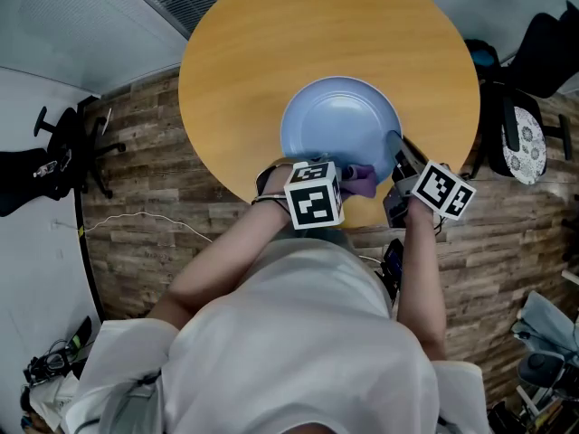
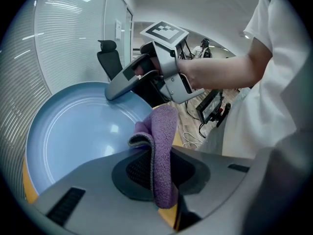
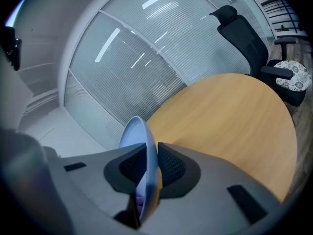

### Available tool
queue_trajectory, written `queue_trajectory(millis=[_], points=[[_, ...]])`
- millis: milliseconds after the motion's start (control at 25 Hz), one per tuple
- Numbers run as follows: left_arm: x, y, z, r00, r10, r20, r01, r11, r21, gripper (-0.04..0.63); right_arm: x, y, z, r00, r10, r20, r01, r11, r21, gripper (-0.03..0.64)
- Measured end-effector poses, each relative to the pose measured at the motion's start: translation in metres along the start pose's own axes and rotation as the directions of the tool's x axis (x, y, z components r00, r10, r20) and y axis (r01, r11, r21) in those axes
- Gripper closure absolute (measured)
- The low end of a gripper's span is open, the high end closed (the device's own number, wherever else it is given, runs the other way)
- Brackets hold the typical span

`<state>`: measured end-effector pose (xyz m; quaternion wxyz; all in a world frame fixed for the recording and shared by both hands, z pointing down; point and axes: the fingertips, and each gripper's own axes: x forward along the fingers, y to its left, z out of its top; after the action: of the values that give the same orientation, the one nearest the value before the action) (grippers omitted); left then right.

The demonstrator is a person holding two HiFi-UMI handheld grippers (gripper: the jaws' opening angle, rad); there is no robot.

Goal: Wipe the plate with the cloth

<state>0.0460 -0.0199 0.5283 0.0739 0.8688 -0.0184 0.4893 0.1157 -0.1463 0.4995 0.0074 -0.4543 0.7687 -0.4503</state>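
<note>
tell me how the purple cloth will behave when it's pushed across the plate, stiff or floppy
Probably floppy: the purple cloth folds over itself where it sticks out of the left hand-held gripper. Its fuzzy pile suggests it is light and should drag rather than slip on the smooth blue plate.

From where I stand, the far half of the round bench (image 1: 271, 43) is bare wood, open to a reach from either side. The near edge is crowded. The plate (image 1: 339, 120) sits there, with the right hand-held gripper (image 3: 146, 166) clamped on its right rim and the left hand-held gripper (image 2: 155, 173), pinching the cloth (image 2: 164, 131), at its near rim, leaving only a narrow gap between them. Office chairs (image 1: 523, 138) stand just off the bench's right edge.
</note>
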Motion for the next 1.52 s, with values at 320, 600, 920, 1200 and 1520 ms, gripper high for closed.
queue_trajectory(millis=[320, 600, 920, 1200, 1520], points=[[-0.001, 0.009, -0.012, 0.998, 0.051, -0.03, -0.051, 0.999, 0.004, 0.531, -0.001, 0.005, -0.01, 1.0, 0.004, -0.012, -0.004, 1.0, 0.003, 0.555], [-0.008, 0.021, -0.025, 0.995, 0.089, -0.048, -0.09, 0.995, -0.03, 0.531, -0.008, -0.001, -0.005, 1.0, -0.008, 0.006, 0.008, 1.0, 0.013, 0.555], [-0.026, 0.047, -0.054, 0.988, 0.144, -0.059, -0.15, 0.982, -0.116, 0.531, -0.013, -0.005, -0.004, 1.0, -0.02, 0.006, 0.02, 1.0, 0.012, 0.555], [-0.044, 0.072, -0.069, 0.973, 0.221, -0.06, -0.229, 0.954, -0.195, 0.531, -0.012, -0.002, -0.004, 1.0, -0.011, 0.003, 0.011, 1.0, 0.007, 0.555], [-0.044, 0.08, -0.073, 0.963, 0.253, -0.095, -0.268, 0.94, -0.21, 0.531, -0.006, 0.002, -0.01, 1.0, -0.007, -0.021, 0.007, 1.0, 0.001, 0.555]])
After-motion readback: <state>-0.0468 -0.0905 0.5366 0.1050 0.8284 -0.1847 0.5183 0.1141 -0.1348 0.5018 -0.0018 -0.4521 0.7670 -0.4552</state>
